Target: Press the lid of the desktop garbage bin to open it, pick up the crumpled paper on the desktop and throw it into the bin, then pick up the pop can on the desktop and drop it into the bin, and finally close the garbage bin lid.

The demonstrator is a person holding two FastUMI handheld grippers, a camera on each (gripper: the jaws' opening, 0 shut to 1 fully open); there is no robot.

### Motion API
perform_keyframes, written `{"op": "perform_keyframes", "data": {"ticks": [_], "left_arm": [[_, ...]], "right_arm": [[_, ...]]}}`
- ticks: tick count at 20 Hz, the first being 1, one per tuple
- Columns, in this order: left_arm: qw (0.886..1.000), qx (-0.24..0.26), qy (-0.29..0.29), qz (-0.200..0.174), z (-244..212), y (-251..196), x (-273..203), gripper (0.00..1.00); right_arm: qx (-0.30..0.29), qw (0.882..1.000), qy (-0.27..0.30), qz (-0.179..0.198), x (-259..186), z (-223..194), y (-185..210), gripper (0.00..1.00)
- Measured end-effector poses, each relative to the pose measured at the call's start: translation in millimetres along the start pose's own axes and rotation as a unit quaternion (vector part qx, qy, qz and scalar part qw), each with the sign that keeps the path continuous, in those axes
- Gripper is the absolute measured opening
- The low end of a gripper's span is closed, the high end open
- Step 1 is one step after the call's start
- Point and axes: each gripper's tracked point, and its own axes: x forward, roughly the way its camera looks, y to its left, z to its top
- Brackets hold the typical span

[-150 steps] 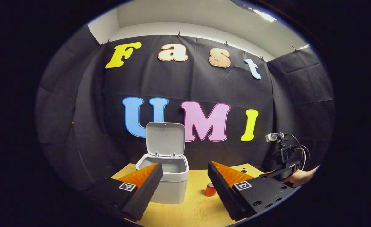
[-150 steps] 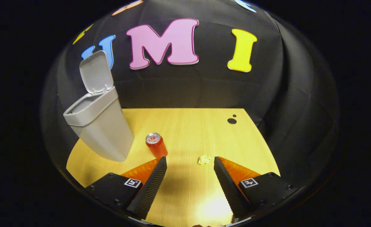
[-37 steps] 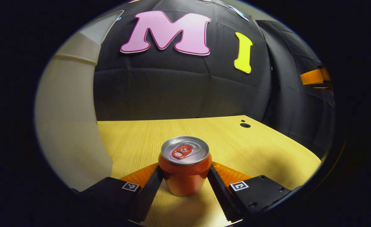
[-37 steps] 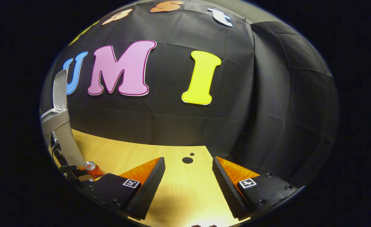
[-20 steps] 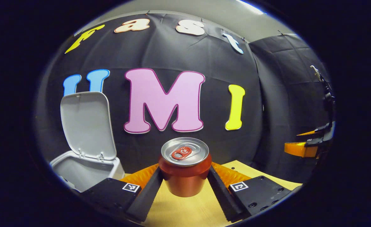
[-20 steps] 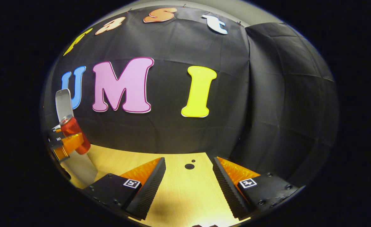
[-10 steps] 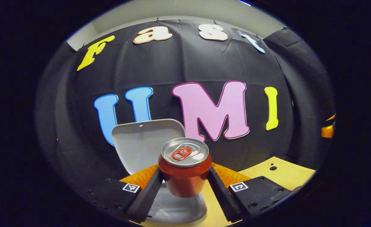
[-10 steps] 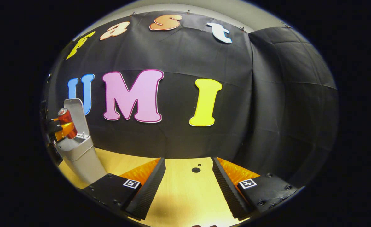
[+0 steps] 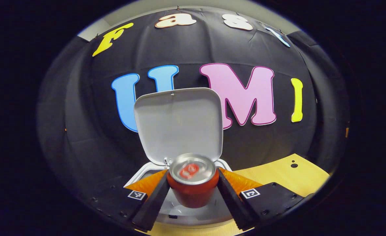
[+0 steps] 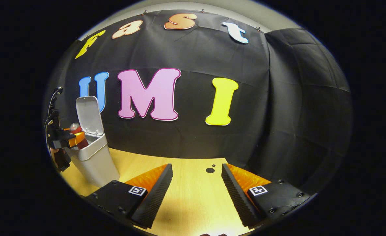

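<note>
Can (image 9: 193, 183) clamped upright in left gripper (image 9: 193, 193), over open bin (image 9: 137, 175).
Lid (image 9: 178, 123) up, clear drop; right gripper (image 10: 196, 190) spread, idle.

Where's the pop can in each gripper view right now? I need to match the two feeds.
Left gripper view: the pop can sits bottom centre, between the left tongs, over the open bin.
Right gripper view: the can is small at the far left edge, above the bin.
Shared landmark: the bin's raised lid, just behind the can.
</note>
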Motion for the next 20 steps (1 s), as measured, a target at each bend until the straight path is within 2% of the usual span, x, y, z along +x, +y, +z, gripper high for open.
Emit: {"op": "perform_keyframes", "data": {"ticks": [3, 6, 9, 11, 13, 15, 17, 20], "left_arm": [[1.000, -0.007, -0.006, 0.007, 6.3, 3.0, -5.6, 0.94], [1.000, -0.007, -0.014, 0.022, 17.4, 10.8, -13.9, 0.94], [0.999, -0.013, -0.029, 0.025, 41.4, 18.8, -21.9, 0.94], [0.999, -0.032, -0.030, 0.005, 58.7, 16.5, -25.2, 0.94], [0.999, -0.041, -0.034, 0.002, 78.4, 25.0, -21.6, 0.94], [0.998, -0.028, -0.051, 0.004, 103.8, 33.9, -16.7, 0.94], [0.998, -0.021, -0.057, -0.016, 126.5, 31.7, -8.6, 0.94], [0.996, -0.050, -0.069, -0.039, 156.6, 34.2, 12.0, 0.93]], "right_arm": [[0.000, 1.000, -0.002, 0.008, -0.8, 1.5, 1.8, 0.97], [0.005, 1.000, -0.006, 0.013, 0.0, 4.8, 2.4, 0.97], [-0.014, 0.999, -0.024, 0.020, 2.2, 15.5, 4.2, 0.97], [-0.013, 0.999, -0.030, 0.033, 9.7, 22.8, 11.7, 0.97], [-0.007, 0.998, -0.034, 0.043, 16.2, 30.4, 20.5, 0.97], [-0.005, 0.998, -0.040, 0.051, 20.0, 38.9, 25.5, 0.97], [0.009, 0.997, -0.032, 0.063, 21.3, 43.8, 32.4, 0.97], [0.014, 0.996, -0.046, 0.075, 22.1, 61.0, 40.4, 0.97]]}}
